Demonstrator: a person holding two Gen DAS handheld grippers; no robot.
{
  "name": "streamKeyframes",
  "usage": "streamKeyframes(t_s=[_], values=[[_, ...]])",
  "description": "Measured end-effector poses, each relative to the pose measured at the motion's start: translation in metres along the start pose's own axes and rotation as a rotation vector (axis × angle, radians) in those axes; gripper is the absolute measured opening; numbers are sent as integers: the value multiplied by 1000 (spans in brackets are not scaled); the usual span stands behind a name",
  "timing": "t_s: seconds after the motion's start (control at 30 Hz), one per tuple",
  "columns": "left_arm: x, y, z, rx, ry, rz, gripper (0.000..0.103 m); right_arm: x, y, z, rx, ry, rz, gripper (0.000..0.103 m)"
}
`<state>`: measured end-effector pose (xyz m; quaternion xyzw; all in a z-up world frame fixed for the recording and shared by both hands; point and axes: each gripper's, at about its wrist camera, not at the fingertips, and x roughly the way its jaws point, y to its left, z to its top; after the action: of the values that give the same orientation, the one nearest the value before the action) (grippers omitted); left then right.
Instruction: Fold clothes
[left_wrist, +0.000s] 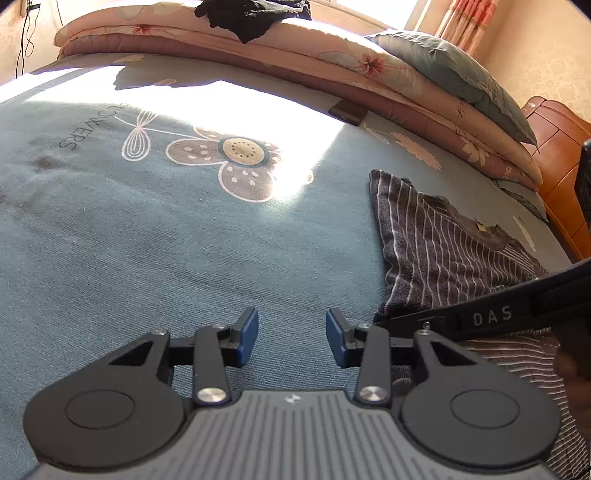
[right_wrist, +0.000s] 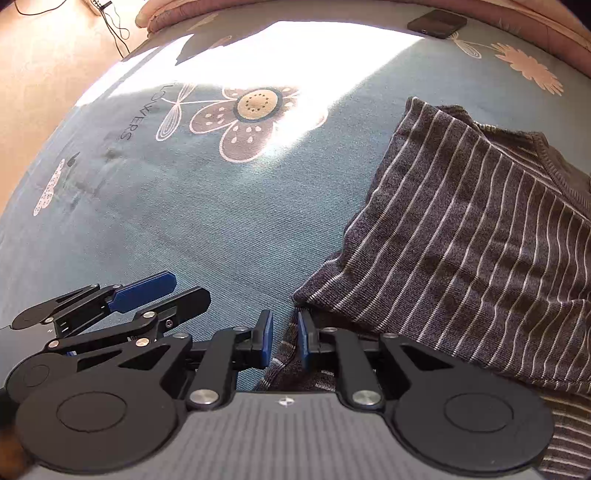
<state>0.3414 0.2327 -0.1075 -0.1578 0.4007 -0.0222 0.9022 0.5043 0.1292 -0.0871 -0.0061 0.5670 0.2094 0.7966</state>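
While the left tongs (left_wrist: 291, 338) are held above bare blue bedspread (left_wrist: 184, 258), their blue pads are seen spread apart with nothing between them. Just to their right, the right tongs (right_wrist: 285, 341) are seen nearly pressed together, a narrow gap left between the pads; a striped edge of cloth is seen at that gap, but whether it is pinched cannot be told. From the right wrist view the left tongs (right_wrist: 162, 295) are noted beside them, low over the bed. The task's thing, a grey sweater with thin white stripes (right_wrist: 461, 229), is laid partly folded on the right side of the bed, its lower edge reaching the right tongs. Farther on, a large printed flower (left_wrist: 236, 162) is lit by a bright sun patch. Beyond it, a dark phone (left_wrist: 347, 113) is tucked at the foot of a stack of floral quilts (left_wrist: 369, 74), with a grey-blue pillow (left_wrist: 454, 74) on top and a black garment (left_wrist: 255, 16) at the far end.
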Motion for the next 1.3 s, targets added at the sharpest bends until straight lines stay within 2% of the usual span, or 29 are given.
streamKeyframes(t_s=[0.17, 0.33, 0.4, 0.43, 0.47, 0.5, 0.53, 0.57, 0.6, 0.67, 0.73, 0.77, 0.83, 0.9, 0.97, 1.17, 1.2, 1.3], values=[[-2, 2, -2, 7, 2, -3, 41, 15, -8, -3, 75, 7, -26, 27], [-2, 7, -4, -14, 10, 6, 41, 21, -3, -5, 49, -29, -76, 23], [-3, 9, -5, -24, 9, 8, 41, 22, -6, -4, 57, -41, -59, 20], [-4, 11, -5, -31, 8, 8, 41, 22, -10, -3, 74, -46, -34, 19], [-4, 12, -6, -36, 7, 9, 41, 21, -20, -2, 131, -59, 34, 14], [-4, 13, -6, -38, 8, 13, 41, 21, -33, 0, 216, -65, 147, 6], [-4, 13, -7, -39, 9, 18, 41, 24, -44, 1, 305, -68, 289, 1], [-4, 14, -7, -39, 12, 23, 41, 28, -51, 4, 375, -81, 422, 1], [-4, 15, -7, -38, 15, 28, 41, 31, -47, 10, 362, -90, 426, 1], [-7, 16, -6, -38, 16, 30, 41, 36, -35, 20, 282, -87, 345, 1], [-11, 17, -5, -20, 11, 29, 44, 32, -35, 21, 283, -76, 408, 1], [-11, 17, -5, -2, 11, 32, 45, 23, -35, 19, 261, -81, 407, 1], [-12, 16, -5, 33, 11, 37, 45, 4, -37, 11, 213, -75, 351, 1], [-10, 13, -6, 67, 16, 40, 45, -10, -39, 1, 172, -53, 261, 10], [-8, 9, -8, 80, 17, 42, 45, -18, -35, -11, 97, -53, 172, 12], [-7, 1, -8, 68, 23, 24, 47, -7, -25, -21, 1, -76, 6, 12], [-7, 1, -8, 69, 25, 21, 48, -3, -26, -20, 13, -64, 13, 18], [-4, -2, -9, 75, 34, 15, 49, 6, -26, -19, 38, -50, 20, 24]])
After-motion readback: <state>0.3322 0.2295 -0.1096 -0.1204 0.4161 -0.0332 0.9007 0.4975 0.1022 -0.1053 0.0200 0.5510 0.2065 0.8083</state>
